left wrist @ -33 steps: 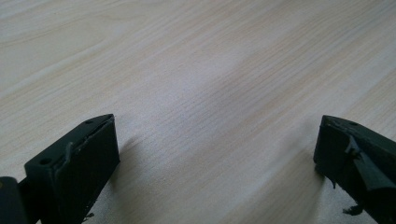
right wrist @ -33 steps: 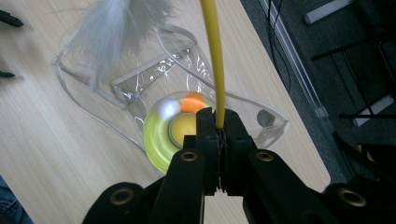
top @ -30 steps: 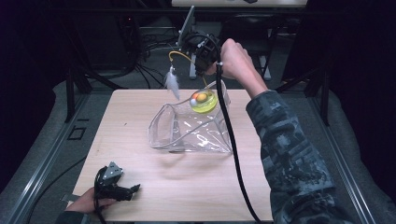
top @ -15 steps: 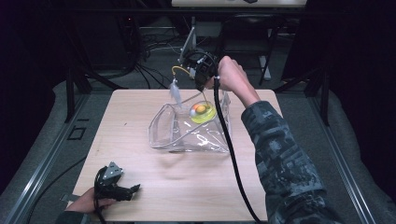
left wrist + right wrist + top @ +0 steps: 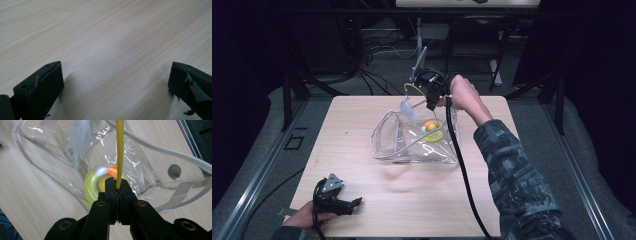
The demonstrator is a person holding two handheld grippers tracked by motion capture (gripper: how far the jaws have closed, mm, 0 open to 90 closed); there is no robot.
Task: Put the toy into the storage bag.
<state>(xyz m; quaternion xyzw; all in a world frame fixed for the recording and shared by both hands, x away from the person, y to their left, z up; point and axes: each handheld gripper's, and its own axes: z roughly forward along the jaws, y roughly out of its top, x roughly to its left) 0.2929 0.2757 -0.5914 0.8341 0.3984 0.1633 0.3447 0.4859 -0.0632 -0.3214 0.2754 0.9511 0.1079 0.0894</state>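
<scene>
Right gripper (image 5: 117, 185): jaws are pressing together, pinching a thin yellow wand (image 5: 119, 150) that is running up out of the right gripper view. In the high view the right gripper (image 5: 430, 106) is hanging over the far side of the table, the yellow wand (image 5: 410, 88) is curving left from it, and a pale feather tuft (image 5: 407, 111) is dangling at the wand's far end, just above the bag's rim.

Clear plastic bag (image 5: 412, 142): lying open near the middle of the wooden table (image 5: 362, 200), white-edged mouth facing left. In the right gripper view the bag (image 5: 50, 162) is sitting directly beneath the jaws, and the feather (image 5: 81, 135) is showing blurred at the top.

Yellow-green ring toy (image 5: 92, 185): resting inside the bag, with an orange ball (image 5: 113, 171) at its centre. In the high view the ring (image 5: 434, 134) is lying at the bag's far right corner.

Left gripper (image 5: 116, 82): jaws are standing wide apart over bare tabletop, nothing between them. In the high view the left gripper (image 5: 349, 204) is resting at the near left corner, well apart from the bag.
</scene>
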